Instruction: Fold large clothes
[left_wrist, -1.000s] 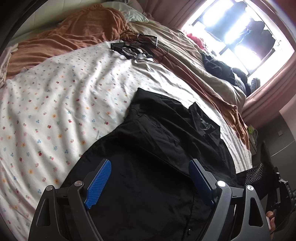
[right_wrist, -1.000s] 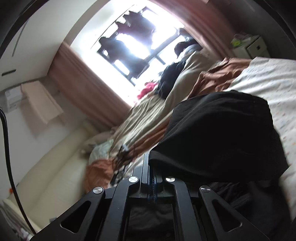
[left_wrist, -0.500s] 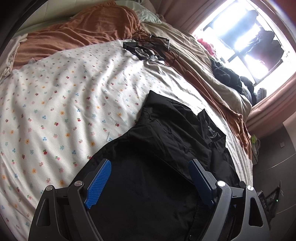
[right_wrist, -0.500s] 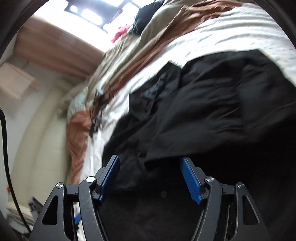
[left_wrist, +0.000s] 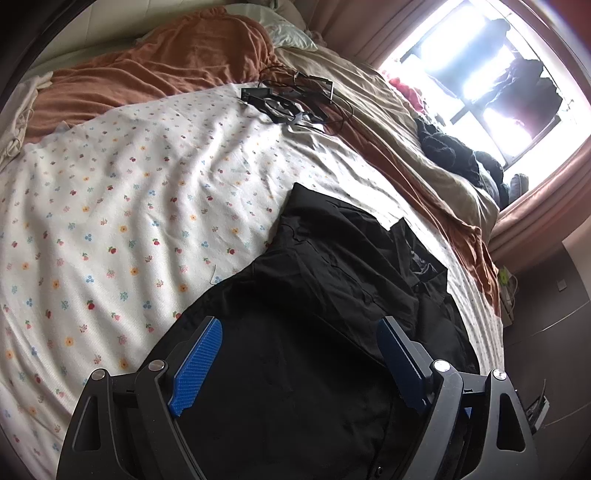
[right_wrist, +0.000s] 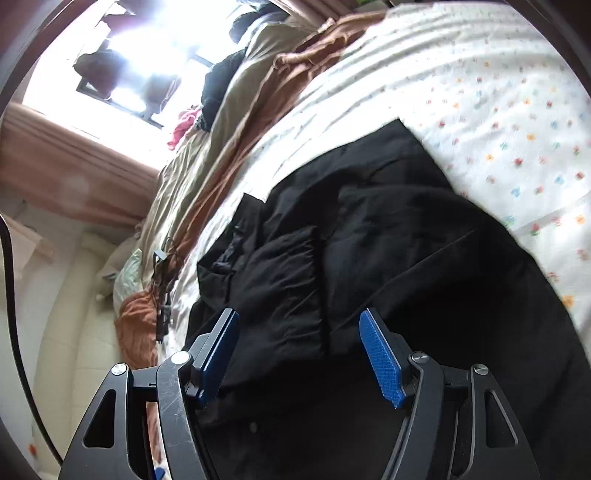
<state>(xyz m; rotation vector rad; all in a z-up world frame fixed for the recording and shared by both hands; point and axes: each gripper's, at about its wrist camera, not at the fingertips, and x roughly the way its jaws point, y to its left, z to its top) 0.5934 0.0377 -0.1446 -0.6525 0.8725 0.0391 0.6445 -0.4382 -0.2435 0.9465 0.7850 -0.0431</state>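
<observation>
On the bed, over a white flower-print sheet (left_wrist: 122, 206), lies a black shirt (left_wrist: 332, 288), partly folded with its collar toward the window (left_wrist: 491, 85). Above its lower part hangs the left gripper (left_wrist: 299, 343), jaws spread wide with nothing between the pads. Over the same garment the right gripper (right_wrist: 299, 347) has just been opening; its blue pads (right_wrist: 380, 358) stand apart, released, pressing on no cloth. Near the rust-brown blanket (left_wrist: 155, 70) sits a tangle of cables (left_wrist: 291, 99).
</observation>
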